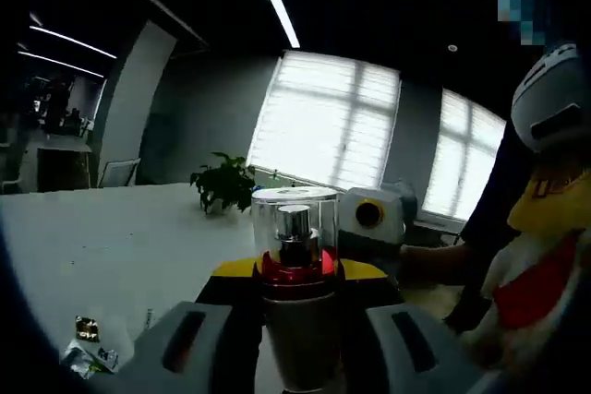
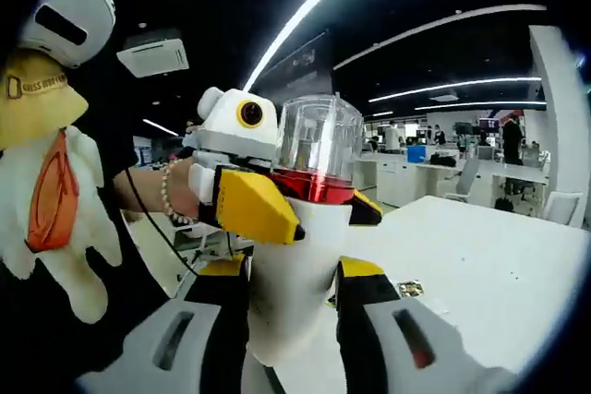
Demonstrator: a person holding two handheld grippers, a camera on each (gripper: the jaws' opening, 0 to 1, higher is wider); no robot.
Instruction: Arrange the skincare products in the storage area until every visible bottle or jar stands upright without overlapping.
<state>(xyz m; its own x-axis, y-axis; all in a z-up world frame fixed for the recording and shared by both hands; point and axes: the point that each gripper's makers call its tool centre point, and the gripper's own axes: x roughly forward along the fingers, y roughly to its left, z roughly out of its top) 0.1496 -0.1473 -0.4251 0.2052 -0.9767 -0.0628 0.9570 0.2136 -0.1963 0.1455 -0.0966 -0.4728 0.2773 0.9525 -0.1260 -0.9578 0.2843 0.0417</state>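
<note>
- Right hand-held gripper [image 2: 291, 320] has its yellow-tipped jaws clenched on the white body of the pump bottle [image 2: 295, 274], one jaw on each side low on the body, holding it up off the bench [image 2: 480, 265].
- Left hand-held gripper [image 2: 277, 200] comes in from the left of the right gripper view, its yellow jaws pinching the same bottle at the red collar [image 2: 314, 186] just under the clear cap [image 2: 319, 136].
- From the left gripper view the bottle [image 1: 297, 320] sits dead centre between that hand-held gripper's [image 1: 295, 357] own grey jaws, red collar [image 1: 297, 269] and silver pump head [image 1: 295, 228] straight ahead under the clear cap [image 1: 295, 214].
- So both are grasping one bottle, right low, left high; neither is free.
- Long axis runs upright in both views, cap up, base down between the right jaws.
- The white bench [image 1: 120, 237] lies below and beyond the bottle, bare apart from some small wrappers [image 1: 88, 343] near its edge.
- My read: the next move is setting it down, and it turns on keeping that axis vertical while the base meets the bench; the right one, nearer the base, looks better placed to carry it down.
</note>
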